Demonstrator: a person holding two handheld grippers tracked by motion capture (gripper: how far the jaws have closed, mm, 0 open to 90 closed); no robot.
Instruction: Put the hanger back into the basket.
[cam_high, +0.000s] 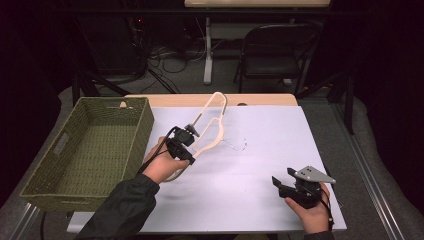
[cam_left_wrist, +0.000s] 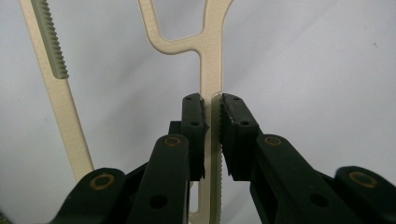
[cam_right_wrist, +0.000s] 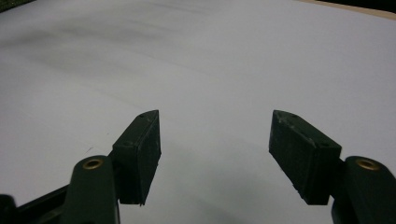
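A cream plastic hanger (cam_high: 212, 120) is held tilted above the white table top (cam_high: 270, 130), its far end pointing toward the back. My left gripper (cam_high: 190, 135) is shut on one of its bars. In the left gripper view the jaws pinch a ridged bar of the hanger (cam_left_wrist: 210, 56) between the pads, gripper (cam_left_wrist: 212, 100). A thin wire hook (cam_high: 240, 145) curls out from the hanger's right side, close to the table. My right gripper (cam_high: 282, 179) rests near the front right of the table. It is open, and the right gripper (cam_right_wrist: 215, 121) has just bare table between its jaws.
A green woven basket (cam_high: 142, 127) stands along the left edge of the table, with nothing in it. Behind the table are a black folding chair (cam_high: 277, 50), a white table leg and cables on the floor.
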